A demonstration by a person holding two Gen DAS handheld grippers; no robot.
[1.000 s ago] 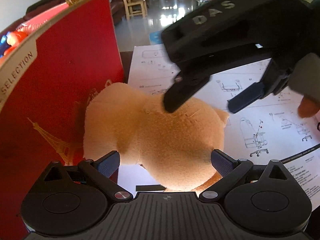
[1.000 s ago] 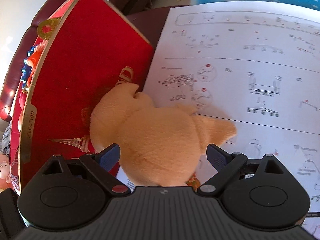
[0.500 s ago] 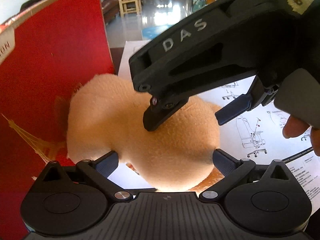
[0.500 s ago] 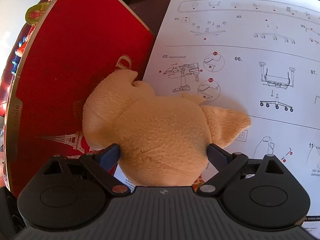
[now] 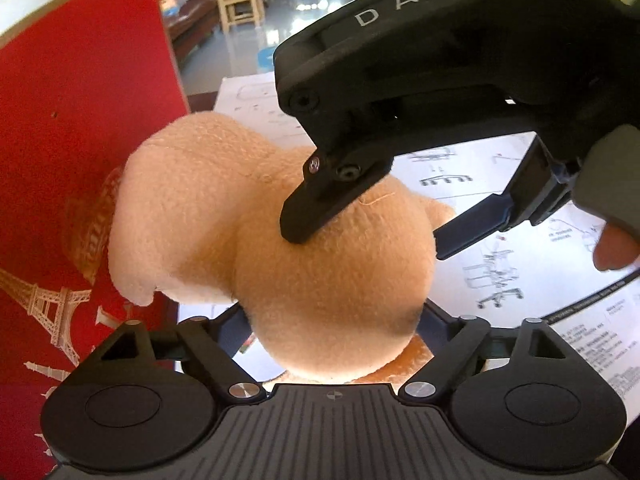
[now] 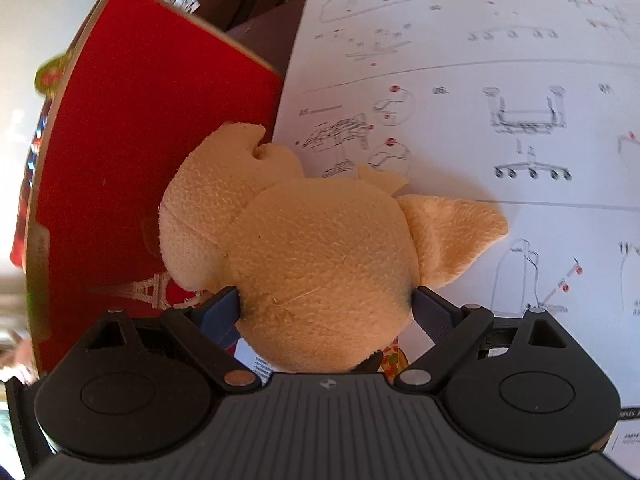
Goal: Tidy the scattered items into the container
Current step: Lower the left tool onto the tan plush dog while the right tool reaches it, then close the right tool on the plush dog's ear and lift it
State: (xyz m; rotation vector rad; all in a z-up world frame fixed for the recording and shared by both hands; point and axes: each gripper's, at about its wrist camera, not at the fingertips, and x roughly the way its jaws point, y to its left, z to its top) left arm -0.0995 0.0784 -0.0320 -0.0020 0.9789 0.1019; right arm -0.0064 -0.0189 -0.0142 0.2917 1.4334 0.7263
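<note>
- Left wrist view: one tan plush (image 5: 304, 248) lies on one white instruction sheet (image 5: 532, 240), at the sheet's left edge, its far end against the wall of one red box (image 5: 80, 128).
- The box stands just left of the sheet; a gold tower print marks its wall, low down.
- The left gripper (image 5: 334, 324) straddles the near, rounded end of the plush. Its jaws are closing with the plush between them, and both fingers are sunk into the pile at the sides, so it grasps the plush.
- The right gripper (image 5: 364, 236) comes in from the upper right, marked "DAS". One of its fingers presses into the top of the plush; the other lies at the plush's right flank. That makes two grippers on one toy.
- A person's fingertip (image 5: 612, 248) shows at the right edge, over the sheet.
- Beyond the sheet's far edge, a shiny floor and one pale wooden chair (image 5: 236, 4) are seen.

- Right wrist view: the same single plush (image 6: 320, 256) lies across the sheet's (image 6: 500, 60) left edge, one flat limb spread to the right on the paper, its head end against the box (image 6: 160, 100).
- The right gripper (image 6: 326, 310) holds the plush: its two blue pads (image 6: 430, 312) dent the fabric at both sides of the near end.
- The sheet carries chair-assembly drawings with red dots.
- The picture is slightly blurred.
</note>
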